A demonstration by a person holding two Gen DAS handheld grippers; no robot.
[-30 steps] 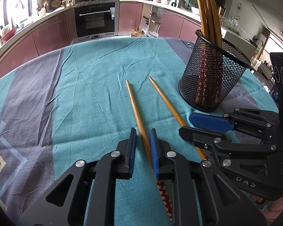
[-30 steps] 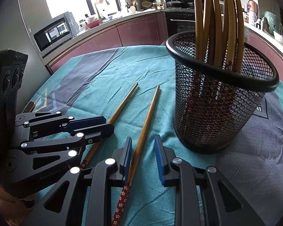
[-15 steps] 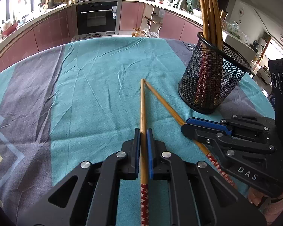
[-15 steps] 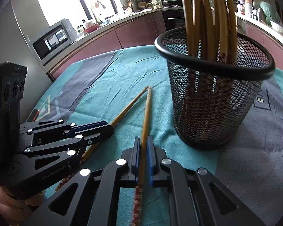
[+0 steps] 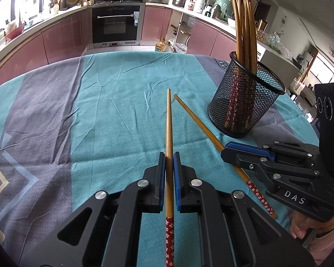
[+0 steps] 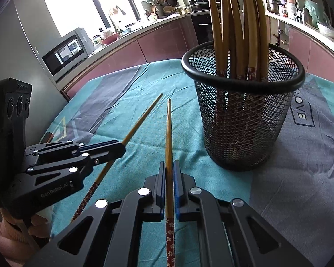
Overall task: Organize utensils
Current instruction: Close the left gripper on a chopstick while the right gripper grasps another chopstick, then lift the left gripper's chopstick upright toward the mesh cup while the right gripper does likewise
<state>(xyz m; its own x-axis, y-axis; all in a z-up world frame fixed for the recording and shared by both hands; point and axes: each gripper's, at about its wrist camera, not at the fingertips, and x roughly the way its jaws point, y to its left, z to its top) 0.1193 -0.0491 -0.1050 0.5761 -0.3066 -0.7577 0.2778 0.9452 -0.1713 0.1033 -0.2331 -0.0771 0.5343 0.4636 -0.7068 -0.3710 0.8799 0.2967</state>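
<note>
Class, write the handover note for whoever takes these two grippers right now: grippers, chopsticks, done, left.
Left gripper: jaws shut on one chopstick.
Right gripper: jaws shut on the other chopstick.
Both chopsticks point away over the teal tablecloth, tips close together.
Mesh holder stands upright to the right, already holding several chopsticks.
Done: both gripped.
Left: lift each, drop it into the holder.
</note>
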